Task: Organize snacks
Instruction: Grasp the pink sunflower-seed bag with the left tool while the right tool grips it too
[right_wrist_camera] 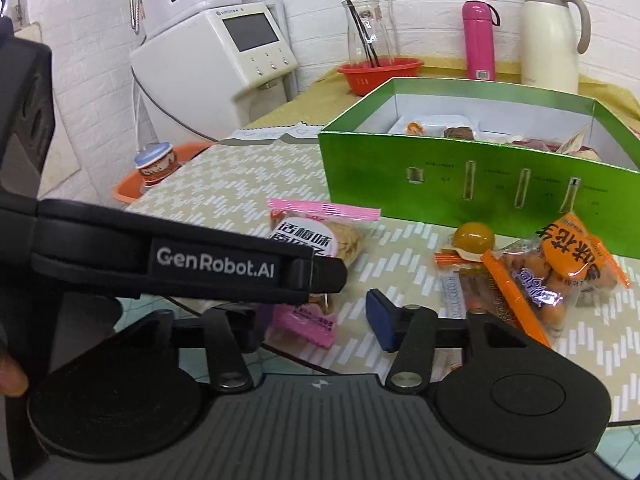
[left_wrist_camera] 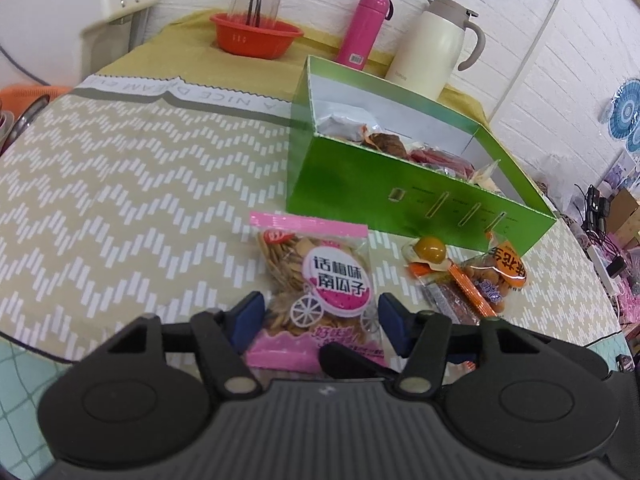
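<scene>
Fingers of the left gripper (left_wrist_camera: 318, 322) stood apart on either side of the pink seed packet (left_wrist_camera: 316, 280), whose near half lay between the blue pads; whether they touched the film could not be told. That packet was clear plastic with pink sealed ends and a round white-and-pink label, lying flat on the chevron tablecloth (left_wrist_camera: 120, 200) near the table's front edge. The right gripper (right_wrist_camera: 316, 320) was also spread wide, its left finger hidden behind the other tool's body. Just right lay an orange packet of round snacks (right_wrist_camera: 552, 280) and a small yellow-capped jelly cup (right_wrist_camera: 474, 236). Farther back stood the open green box (right_wrist_camera: 440, 184), wrapped snacks inside only partly visible over its wall. Beyond were a pink flask (right_wrist_camera: 478, 40) and a cream jug (right_wrist_camera: 550, 36).
</scene>
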Demonstrator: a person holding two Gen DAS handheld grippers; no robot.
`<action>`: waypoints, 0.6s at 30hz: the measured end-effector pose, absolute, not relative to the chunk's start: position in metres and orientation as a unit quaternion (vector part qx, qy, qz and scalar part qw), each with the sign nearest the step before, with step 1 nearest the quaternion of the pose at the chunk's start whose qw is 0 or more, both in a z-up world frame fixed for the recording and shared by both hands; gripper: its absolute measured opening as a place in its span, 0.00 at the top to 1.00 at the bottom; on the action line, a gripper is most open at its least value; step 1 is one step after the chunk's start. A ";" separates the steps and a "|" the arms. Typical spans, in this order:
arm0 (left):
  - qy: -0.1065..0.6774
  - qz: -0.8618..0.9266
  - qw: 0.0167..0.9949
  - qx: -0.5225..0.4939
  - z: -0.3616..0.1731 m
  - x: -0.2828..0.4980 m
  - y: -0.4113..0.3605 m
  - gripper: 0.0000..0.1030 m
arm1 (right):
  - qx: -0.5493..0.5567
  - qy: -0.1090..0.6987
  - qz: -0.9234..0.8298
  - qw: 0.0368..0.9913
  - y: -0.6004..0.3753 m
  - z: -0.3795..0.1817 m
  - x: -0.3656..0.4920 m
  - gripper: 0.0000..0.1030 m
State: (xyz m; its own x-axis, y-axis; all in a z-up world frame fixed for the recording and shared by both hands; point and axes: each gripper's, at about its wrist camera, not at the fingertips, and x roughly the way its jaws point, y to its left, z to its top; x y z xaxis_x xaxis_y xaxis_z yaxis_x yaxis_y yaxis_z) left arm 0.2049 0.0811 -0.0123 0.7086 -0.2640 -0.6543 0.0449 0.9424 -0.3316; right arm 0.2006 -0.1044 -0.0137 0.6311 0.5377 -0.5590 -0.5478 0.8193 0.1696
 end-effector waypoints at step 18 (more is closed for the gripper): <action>0.354 -0.073 0.910 -0.201 -0.011 0.187 0.092 0.59 | 0.004 0.285 0.315 0.905 -0.109 -0.010 0.192 0.66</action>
State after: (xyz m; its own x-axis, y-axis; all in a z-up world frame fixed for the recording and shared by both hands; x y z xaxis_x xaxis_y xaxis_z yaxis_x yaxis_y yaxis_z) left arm 0.1873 0.0925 -0.0112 0.7382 -0.2748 -0.6161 -0.0097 0.9089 -0.4169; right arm 0.1924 -0.1087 -0.0097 0.6391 0.5729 -0.5131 -0.5685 0.8013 0.1865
